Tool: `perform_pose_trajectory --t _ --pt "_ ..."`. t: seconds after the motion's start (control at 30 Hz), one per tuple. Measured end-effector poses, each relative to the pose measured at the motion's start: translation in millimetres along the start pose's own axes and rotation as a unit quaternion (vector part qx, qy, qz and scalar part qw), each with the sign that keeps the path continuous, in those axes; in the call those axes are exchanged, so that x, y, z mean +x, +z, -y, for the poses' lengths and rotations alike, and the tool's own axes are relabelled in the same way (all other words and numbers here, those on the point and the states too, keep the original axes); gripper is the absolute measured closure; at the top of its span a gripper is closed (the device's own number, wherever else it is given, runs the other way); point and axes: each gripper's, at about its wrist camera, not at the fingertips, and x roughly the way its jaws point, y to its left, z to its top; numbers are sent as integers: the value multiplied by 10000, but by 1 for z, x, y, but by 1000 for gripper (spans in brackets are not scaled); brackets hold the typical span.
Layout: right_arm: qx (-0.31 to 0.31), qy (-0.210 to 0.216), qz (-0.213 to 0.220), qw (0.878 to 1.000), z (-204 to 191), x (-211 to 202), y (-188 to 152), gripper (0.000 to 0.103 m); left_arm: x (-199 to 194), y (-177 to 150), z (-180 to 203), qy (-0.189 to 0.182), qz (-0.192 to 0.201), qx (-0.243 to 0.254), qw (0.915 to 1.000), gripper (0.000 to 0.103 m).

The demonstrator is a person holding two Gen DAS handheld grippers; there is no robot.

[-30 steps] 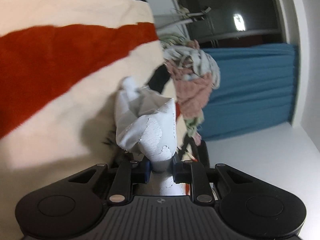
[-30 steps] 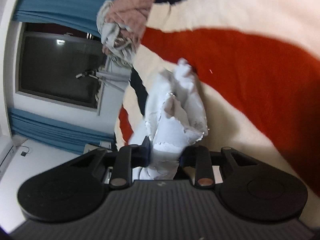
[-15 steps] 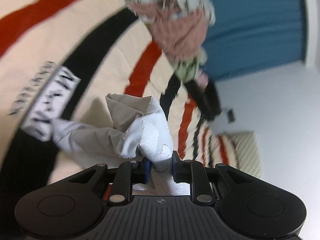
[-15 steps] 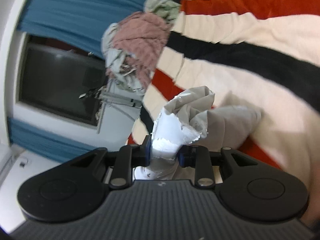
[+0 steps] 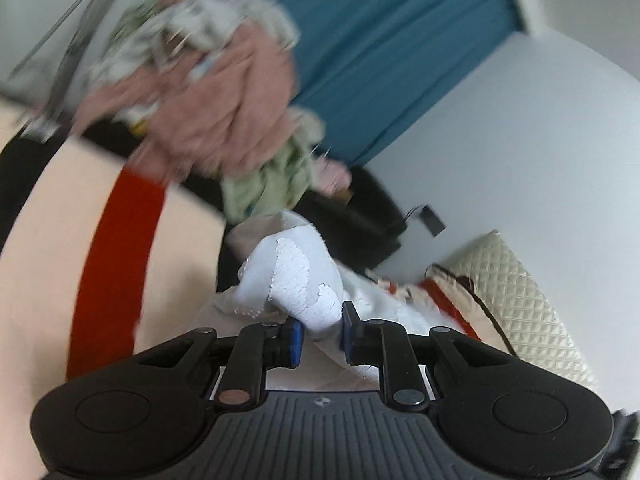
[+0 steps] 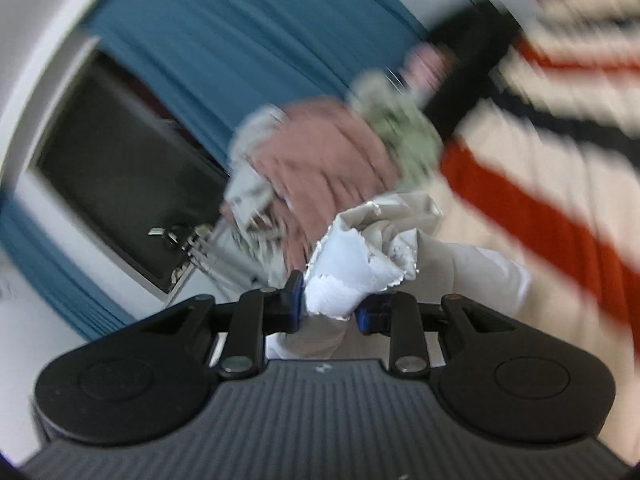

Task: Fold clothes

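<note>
A pale grey garment (image 5: pixel 304 292) is pinched by the left gripper (image 5: pixel 320 334) and the right gripper (image 6: pixel 329 306) above a striped blanket (image 5: pixel 72 264); no fold is seen, and a heap of clothes (image 5: pixel 208 96) remains unfolded.

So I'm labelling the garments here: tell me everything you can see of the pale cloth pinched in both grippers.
The pale cloth is a thin, crumpled grey-white fabric with a white coating that is cracked and flaking, its torn edges glinting silvery. The left gripper pinches one bunched part and the right gripper another, blue pads pressed on it. Below the grips the cloth hangs loose over the striped blanket. Its full shape cannot be told.
</note>
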Motion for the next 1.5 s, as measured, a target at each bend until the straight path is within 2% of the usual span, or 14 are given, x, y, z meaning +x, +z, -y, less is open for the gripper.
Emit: perform_pose_trajectory --t 0.1,0.2,0.27,0.37,0.47,0.6,0.83,0.87,0.9,0.97,1.07,1.23,1.4,1.5 --pt "-621 -78 184 9979 17 25 -8 73 37 -31 -22 97 -49 328 9994 83" --pt "-522 -632 -371 9959 65 52 -48 73 71 -82 -57 451 -573 482 9962 83" --pt "-201 -998 -920 9905 99 65 -79 73 82 -113 -80 671 -961 507 9918 84" --pt "213 -1145 -1213 9858 125 56 -109 71 78 -136 -90 700 -1097 888 9875 82" --pt "322 -1346 -1324 9815 123 37 -111 68 59 -140 -84 666 -1102 1185 9846 76" --pt "10 -1437 -1358 9803 100 -5 -105 68 15 -140 -60 729 -990 1712 9775 72" --pt "-694 -1106 -1026 9861 28 -85 -91 68 -88 -117 17 743 -499 2322 9685 57" --pt "-806 -1046 -980 9864 16 -97 -89 65 -104 -116 28 749 -421 2391 9672 47" --pt "-946 -990 -908 9864 3 -109 -88 57 -122 -115 40 764 -330 2472 9654 30" --pt "-1187 -870 -714 9865 -22 -134 -88 10 -160 -117 62 835 -94 2645 9607 11" --pt "-1485 -799 -424 9848 -54 -170 -91 9 -206 -118 85 861 66 2698 9590 1" --pt "-1996 -787 -190 9765 -89 -213 -103 9 -270 -128 108 848 309 2829 9549 0" --pt "-2323 -877 144 9686 -105 -247 -122 9 -322 -145 111 833 647 2960 9493 0" --pt "-2405 -869 338 9662 -107 -261 -139 9 -339 -154 105 788 572 2825 9543 0"
